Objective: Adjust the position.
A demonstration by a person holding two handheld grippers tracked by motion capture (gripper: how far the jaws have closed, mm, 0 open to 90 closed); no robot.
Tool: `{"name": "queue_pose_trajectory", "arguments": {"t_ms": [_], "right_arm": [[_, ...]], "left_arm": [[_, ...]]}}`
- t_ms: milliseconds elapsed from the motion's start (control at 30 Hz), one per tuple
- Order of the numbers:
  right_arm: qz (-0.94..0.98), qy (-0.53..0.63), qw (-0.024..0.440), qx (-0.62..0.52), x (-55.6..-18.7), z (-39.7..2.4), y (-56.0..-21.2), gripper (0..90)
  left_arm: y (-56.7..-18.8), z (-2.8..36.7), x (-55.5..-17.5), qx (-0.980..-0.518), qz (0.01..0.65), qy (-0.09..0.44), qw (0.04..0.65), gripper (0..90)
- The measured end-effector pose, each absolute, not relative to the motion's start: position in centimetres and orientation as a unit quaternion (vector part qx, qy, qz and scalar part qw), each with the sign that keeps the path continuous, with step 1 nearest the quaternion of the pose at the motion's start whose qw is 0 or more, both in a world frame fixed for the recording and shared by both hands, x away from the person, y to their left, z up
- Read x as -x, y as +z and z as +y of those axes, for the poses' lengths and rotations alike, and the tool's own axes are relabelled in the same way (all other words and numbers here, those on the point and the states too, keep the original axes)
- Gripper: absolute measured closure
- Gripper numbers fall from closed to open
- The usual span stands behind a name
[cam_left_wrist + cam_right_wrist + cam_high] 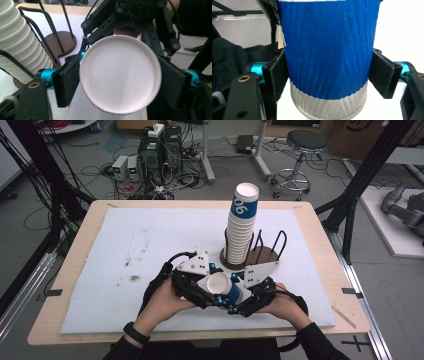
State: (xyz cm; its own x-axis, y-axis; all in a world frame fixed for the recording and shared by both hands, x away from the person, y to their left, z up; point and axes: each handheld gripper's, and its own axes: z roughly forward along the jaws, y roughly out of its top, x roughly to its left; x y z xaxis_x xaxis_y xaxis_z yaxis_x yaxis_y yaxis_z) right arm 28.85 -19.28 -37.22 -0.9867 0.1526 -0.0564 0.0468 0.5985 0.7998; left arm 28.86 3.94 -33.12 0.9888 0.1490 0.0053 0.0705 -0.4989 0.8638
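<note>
Cup [223, 287] in blue and white paper sits between my two grippers, lifted just above the white mat [125, 270] near the front edge of the table [75, 245], a little in front of the tall cup stack [242, 227] standing in its wire holder [267, 251]. My judgement is that I am handing this one cup between grippers, or pulling it free of another nested in it, so the thing to do well is to keep the squeeze light: paper walls buckle easily, and a crushed rim will not nest again. I would hold the axis steady, let only one side give at a time, and keep clear of the stack so I do not topple it. My left gripper [120, 82] looks straight at a round white end of the cup, its black pads [66, 83] pressed to the rim on either side, spread about as wide as the cup itself. My right gripper [328, 75] has its pads [275, 75] against the blue sleeve, one on each flank, likewise set wide and clamped on the cup's body.
</note>
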Motion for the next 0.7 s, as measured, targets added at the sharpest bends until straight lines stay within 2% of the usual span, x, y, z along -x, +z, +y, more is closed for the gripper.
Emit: {"name": "queue_pose_trajectory", "arguments": {"t_ms": [33, 167, 367, 700], "right_arm": [[0.892, 0.444, 0.061, -0.057, -28.8, -19.3, -37.2, 24.0], [0.883, 0.462, 0.054, -0.062, -29.0, -19.7, -37.1, 19.2], [0.846, 0.523, 0.045, -0.095, -29.7, -21.7, -36.7, 15.1], [0.814, 0.567, 0.022, -0.127, -29.9, -22.1, -36.6, 15.1]], "left_arm": [[-33.2, 4.0, -28.9, -0.864, 0.063, 0.037, 0.499, 28.9], [-33.3, 4.7, -29.2, -0.850, 0.063, 0.032, 0.523, 28.8], [-33.3, 6.3, -29.8, -0.801, 0.081, 0.023, 0.593, 29.4], [-33.4, 6.7, -29.7, -0.753, 0.096, 0.025, 0.650, 29.9]]}}
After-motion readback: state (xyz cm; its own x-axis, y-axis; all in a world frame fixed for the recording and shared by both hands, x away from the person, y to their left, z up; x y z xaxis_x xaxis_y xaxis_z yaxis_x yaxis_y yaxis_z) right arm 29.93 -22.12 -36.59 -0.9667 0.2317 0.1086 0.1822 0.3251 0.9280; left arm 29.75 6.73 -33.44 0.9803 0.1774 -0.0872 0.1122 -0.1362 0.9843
